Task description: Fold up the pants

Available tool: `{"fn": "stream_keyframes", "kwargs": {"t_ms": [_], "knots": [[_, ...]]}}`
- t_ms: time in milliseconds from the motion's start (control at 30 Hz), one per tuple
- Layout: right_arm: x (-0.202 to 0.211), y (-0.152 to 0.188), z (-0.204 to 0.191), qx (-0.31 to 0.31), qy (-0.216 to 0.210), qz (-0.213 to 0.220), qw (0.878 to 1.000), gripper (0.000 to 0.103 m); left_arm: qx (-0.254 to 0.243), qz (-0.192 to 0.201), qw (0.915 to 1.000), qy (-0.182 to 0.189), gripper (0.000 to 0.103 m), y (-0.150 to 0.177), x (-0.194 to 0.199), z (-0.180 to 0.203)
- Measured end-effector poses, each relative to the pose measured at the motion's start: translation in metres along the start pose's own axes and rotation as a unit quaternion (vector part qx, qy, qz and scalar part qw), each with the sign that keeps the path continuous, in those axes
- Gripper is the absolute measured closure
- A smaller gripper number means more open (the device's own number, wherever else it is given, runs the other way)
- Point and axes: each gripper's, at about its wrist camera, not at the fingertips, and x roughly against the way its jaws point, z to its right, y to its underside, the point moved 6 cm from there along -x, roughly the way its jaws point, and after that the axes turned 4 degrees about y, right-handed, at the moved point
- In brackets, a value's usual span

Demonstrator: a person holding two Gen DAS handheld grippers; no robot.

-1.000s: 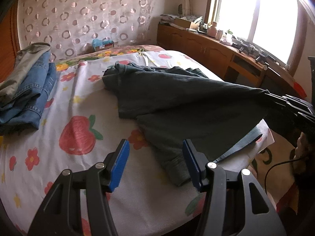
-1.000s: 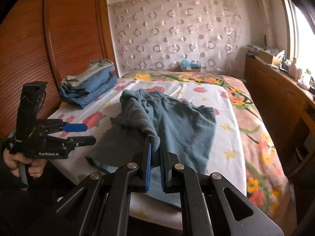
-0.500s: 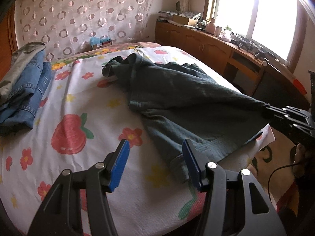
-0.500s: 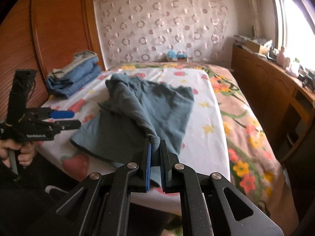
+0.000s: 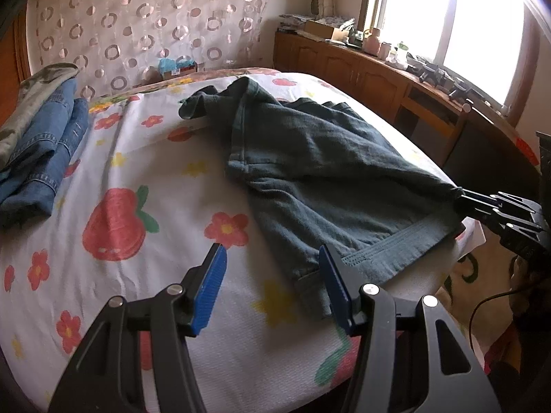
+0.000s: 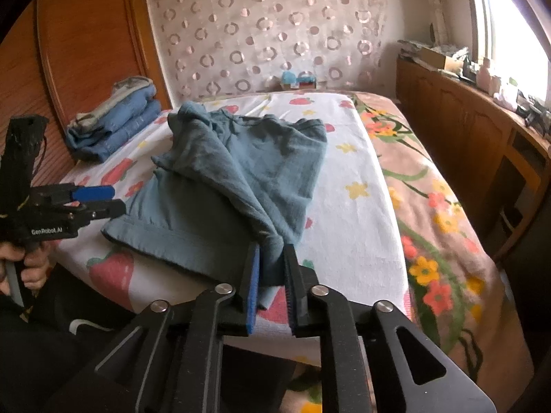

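Dark teal pants (image 5: 327, 172) lie on the flowered bed sheet (image 5: 137, 172), folded over, with one end drawn to the bed's near edge. That end is bunched between the pads of my right gripper (image 6: 272, 251), whose jaws are opening while the cloth still touches both pads. From the left wrist view the right gripper (image 5: 461, 196) sits at the sheet's right edge with the pants (image 6: 241, 172) stretched to it. My left gripper (image 5: 272, 251) is open over the sheet, its right finger beside the pants' hem corner and nothing between its pads. A hand holds the left gripper (image 6: 113, 199) at the bed's left side.
A stack of folded jeans (image 5: 38, 144) rests at the bed's far left, by the wooden headboard (image 6: 86, 51). A wooden cabinet (image 5: 378, 79) with clutter runs under the window on the right. A small blue box (image 6: 298, 79) stands at the bed's far end.
The right gripper came down toward the bed edge with the pants end, and its jaws have spread a little. The pants lie flatter. The left gripper stayed open and nearly still.
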Motion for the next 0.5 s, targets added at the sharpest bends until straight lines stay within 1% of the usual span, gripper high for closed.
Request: {"fn": "stream_keyframes", "kwargs": {"t_ms": [33,67,100,133,267,300,333,400,433,500], "knots": [[0.002,-0.001,0.000,-0.001,0.002,0.003,1.000,0.080,0.001,0.003,1.0000,-0.001,0.048,-0.001,0.002,-0.001],[0.004,-0.004,0.000,-0.001,0.004,0.006,1.000,0.076,0.002,0.008,1.0000,-0.003,0.048,-0.002,0.005,-0.002],[0.005,-0.005,0.000,-0.001,0.005,0.009,1.000,0.068,0.003,0.011,0.9999,-0.003,0.048,-0.003,0.007,-0.003],[0.007,-0.007,-0.001,0.000,0.005,0.012,1.000,0.065,0.005,0.016,0.9999,-0.004,0.048,-0.004,0.011,-0.005],[0.007,-0.015,-0.007,0.011,0.005,0.011,1.000,0.060,0.009,0.030,0.9995,-0.012,0.048,-0.007,0.021,-0.011],[0.006,-0.018,-0.010,0.016,0.006,0.010,1.000,0.054,0.009,0.031,0.9994,-0.014,0.048,-0.008,0.022,-0.012],[0.003,-0.021,-0.013,0.021,0.008,0.008,1.000,0.052,0.010,0.033,0.9993,-0.016,0.048,-0.009,0.023,-0.013],[-0.001,-0.026,-0.018,0.027,0.007,0.006,1.000,0.050,0.013,0.035,0.9992,-0.017,0.048,-0.009,0.025,-0.016],[-0.004,-0.029,-0.021,0.028,0.007,0.004,1.000,0.045,0.014,0.035,0.9991,-0.018,0.048,-0.009,0.025,-0.017],[-0.012,-0.035,-0.027,0.030,0.010,-0.002,0.999,0.042,0.016,0.035,0.9990,-0.020,0.048,-0.008,0.025,-0.019]]}}
